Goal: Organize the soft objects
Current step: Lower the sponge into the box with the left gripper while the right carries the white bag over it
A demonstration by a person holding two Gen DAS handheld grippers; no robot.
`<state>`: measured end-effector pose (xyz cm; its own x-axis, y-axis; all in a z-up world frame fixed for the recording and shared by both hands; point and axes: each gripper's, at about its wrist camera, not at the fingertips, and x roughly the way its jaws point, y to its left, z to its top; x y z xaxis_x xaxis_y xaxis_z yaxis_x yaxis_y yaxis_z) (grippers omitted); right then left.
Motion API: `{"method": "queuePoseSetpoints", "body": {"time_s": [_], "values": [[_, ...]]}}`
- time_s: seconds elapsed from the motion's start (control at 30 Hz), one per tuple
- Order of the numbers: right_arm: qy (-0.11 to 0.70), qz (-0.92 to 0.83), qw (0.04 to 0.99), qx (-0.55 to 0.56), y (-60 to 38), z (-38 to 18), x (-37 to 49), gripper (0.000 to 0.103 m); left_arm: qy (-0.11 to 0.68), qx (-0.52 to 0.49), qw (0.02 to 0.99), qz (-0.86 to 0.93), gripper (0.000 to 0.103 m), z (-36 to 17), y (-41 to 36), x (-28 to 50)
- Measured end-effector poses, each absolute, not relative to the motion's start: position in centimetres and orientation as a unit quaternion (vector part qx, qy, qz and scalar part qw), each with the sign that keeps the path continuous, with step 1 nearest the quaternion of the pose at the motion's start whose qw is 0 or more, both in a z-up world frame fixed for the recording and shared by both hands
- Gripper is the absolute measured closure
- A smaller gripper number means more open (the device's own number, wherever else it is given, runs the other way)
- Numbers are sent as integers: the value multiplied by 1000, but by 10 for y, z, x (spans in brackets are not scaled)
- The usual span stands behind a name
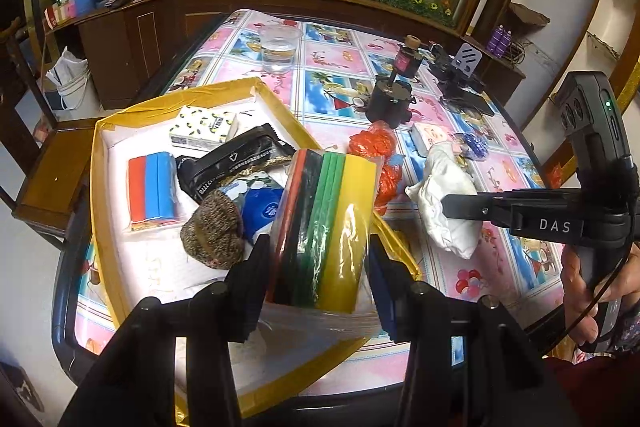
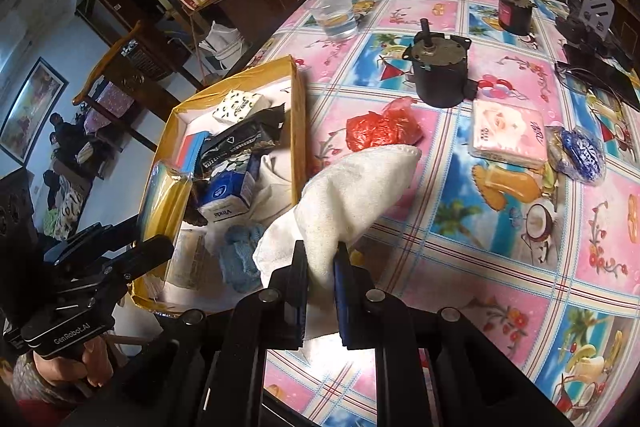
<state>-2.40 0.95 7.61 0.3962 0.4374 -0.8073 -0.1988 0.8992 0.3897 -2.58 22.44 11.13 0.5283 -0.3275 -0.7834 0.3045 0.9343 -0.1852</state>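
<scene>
The right tongs (image 2: 320,291) are closed on a white towel (image 2: 352,195), pinched at its near corner; it hangs limp just beside the yellow box (image 2: 298,115), by the right wall. It looks light and floppy, so a pinch on a bunched fold should hold better than a thin edge.

The left tongs (image 1: 316,267) straddle a wrapped pack of coloured sponge cloths (image 1: 328,227) standing on edge in the box. Their pads look apart from the wrap, so I judge them open. The plastic wrap looks slippery and the pack squashy; squeezing across its broad faces seems best.

The box is crowded: a knitted ball (image 1: 214,233), blue tissue pack (image 1: 260,205), black pouch (image 1: 240,159). Beyond, on the table (image 2: 500,267), lie a red plastic bag (image 2: 380,127), pink tissue pack (image 2: 508,135) and hard motor (image 2: 438,67).
</scene>
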Motion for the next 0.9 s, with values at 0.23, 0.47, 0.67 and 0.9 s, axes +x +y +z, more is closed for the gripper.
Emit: {"method": "queuePoseSetpoints", "body": {"time_s": [0.23,0.47,0.67,0.9], "values": [[519,205,823,104,26,75,-21,90,455,-23,875,-167,58,108,237,-26],[521,223,820,79,49,75,-20,90,455,-40,876,-153,58,105,253,-22],[522,263,811,34,88,74,-33,90,460,-51,875,-142,58,100,264,-16],[521,288,804,7,113,69,-42,90,464,-52,873,-139,58,97,271,-8]]}}
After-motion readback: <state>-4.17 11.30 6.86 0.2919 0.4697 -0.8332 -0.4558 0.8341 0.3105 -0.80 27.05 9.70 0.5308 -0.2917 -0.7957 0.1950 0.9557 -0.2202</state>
